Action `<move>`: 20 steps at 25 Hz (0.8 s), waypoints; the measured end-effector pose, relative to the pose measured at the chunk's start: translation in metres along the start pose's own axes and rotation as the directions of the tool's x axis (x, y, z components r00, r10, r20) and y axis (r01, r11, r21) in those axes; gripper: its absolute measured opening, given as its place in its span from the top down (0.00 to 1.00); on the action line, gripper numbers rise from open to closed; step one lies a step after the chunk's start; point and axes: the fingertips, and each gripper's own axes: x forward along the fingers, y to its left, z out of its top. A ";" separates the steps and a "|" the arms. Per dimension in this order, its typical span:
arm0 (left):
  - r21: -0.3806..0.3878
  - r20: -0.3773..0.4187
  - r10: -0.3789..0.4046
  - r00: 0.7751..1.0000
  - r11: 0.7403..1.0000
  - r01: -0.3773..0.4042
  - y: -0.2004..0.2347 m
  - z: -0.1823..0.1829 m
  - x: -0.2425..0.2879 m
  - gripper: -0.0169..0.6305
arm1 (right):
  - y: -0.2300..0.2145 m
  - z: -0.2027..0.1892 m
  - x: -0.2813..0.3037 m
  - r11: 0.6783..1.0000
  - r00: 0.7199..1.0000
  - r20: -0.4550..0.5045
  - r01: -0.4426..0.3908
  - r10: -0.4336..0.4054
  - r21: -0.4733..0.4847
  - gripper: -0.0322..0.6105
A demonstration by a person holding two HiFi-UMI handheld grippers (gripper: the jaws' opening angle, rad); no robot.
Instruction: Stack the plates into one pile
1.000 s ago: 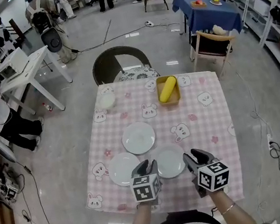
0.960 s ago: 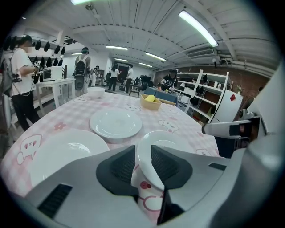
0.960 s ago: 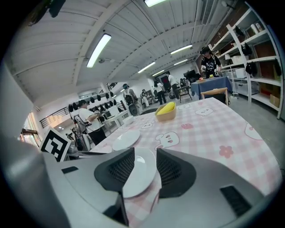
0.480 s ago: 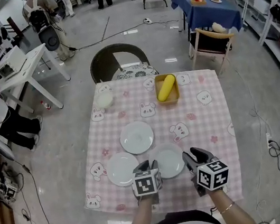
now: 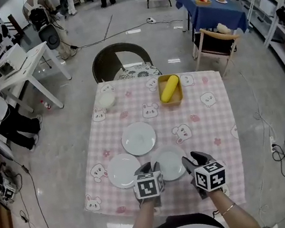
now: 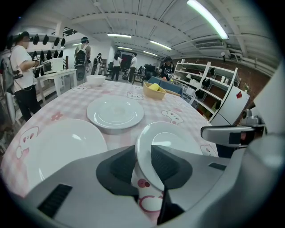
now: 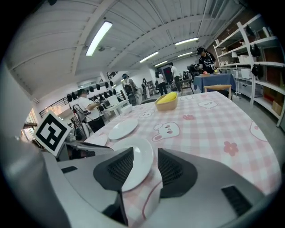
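Three white plates lie apart on the pink checked tablecloth (image 5: 209, 121). One plate (image 5: 139, 138) is in the middle and another (image 5: 123, 170) at the near left. The near plate (image 5: 170, 161) lies between my two grippers. My left gripper (image 5: 150, 170) is shut on that plate's left rim (image 6: 144, 133), one pad outside and one inside. My right gripper (image 5: 191, 162) straddles the right rim (image 7: 136, 160). Its jaws have just been opening, and a gap shows beside the rim. The plate rests flat on the cloth.
A yellow bowl (image 5: 170, 91) with a yellow fruit stands at the far middle of the table, and a small white bowl (image 5: 107, 100) at the far left. A round-backed chair (image 5: 121, 62) stands behind the table. The near table edge runs just under both grippers.
My right gripper has shifted a little left, closer onto the near plate's rim. The left gripper and all three plates stay where they were.
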 end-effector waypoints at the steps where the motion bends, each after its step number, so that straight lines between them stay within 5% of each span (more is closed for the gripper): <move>1: 0.000 0.000 0.001 1.000 1.000 -0.001 0.000 0.000 -0.001 0.77 | 0.000 -0.002 0.003 1.000 1.000 -0.017 0.007 -0.008 -0.008 0.70; 12: 0.003 0.000 0.002 1.000 1.000 -0.002 0.002 0.002 -0.002 0.77 | -0.004 -0.015 0.032 0.996 0.988 -0.143 0.047 -0.057 -0.072 0.69; 20: -0.007 0.000 -0.003 1.000 1.000 0.003 0.002 0.002 0.000 0.79 | -0.003 -0.015 0.035 0.993 0.986 -0.152 0.056 -0.072 -0.105 0.78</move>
